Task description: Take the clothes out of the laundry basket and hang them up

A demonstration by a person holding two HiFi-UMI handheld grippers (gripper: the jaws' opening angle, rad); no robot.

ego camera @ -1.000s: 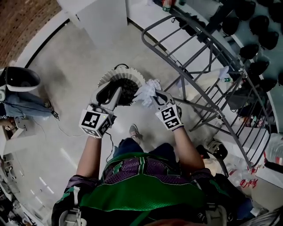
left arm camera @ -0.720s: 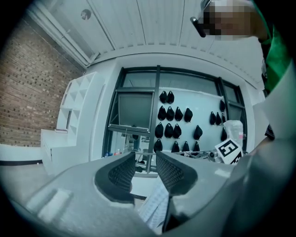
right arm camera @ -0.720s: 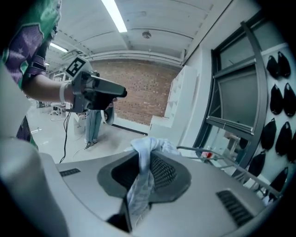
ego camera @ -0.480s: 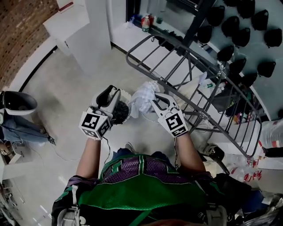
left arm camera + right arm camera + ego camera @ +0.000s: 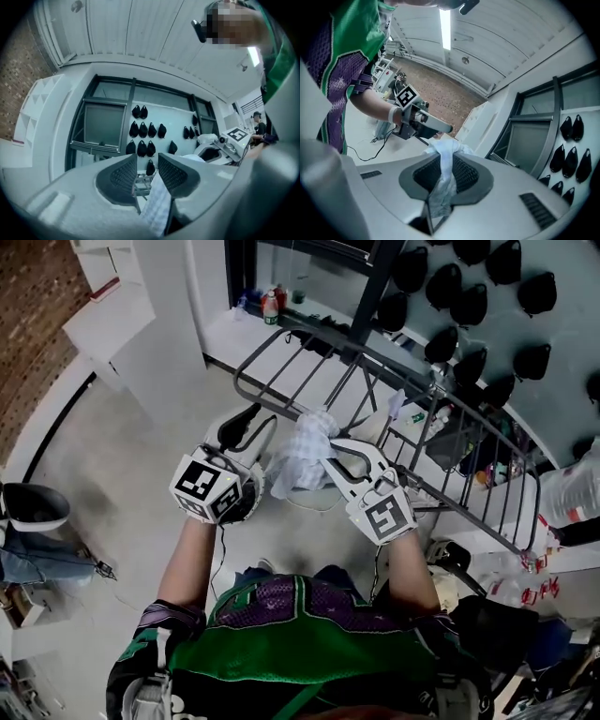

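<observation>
Head view: a person holds a white garment at the centre of the frame, strung between two tools and well clear of the floor. The right hand-held gripper comes in from five o'clock, and the right gripper view shows its jaws pinched on a bunched fold of the fabric. The left hand-held gripper sits at nine o'clock of the garment. In the left gripper view its tips stand apart, while a strip of the waffle-textured fabric runs low between the pads and appears caught there. The laundry basket is mostly hidden under the left tool, with only a ribbed pale rim showing, so what remains inside cannot be told. The grey drying rack spreads from twelve to three o'clock, just beyond the garment, and its nearer rails look bare. On this evidence the task is early to midway for this piece: it is out of the basket but not yet draped over a rail. Spreading and hanging it, and then dealing with anything left in the basket, appear still to come.
</observation>
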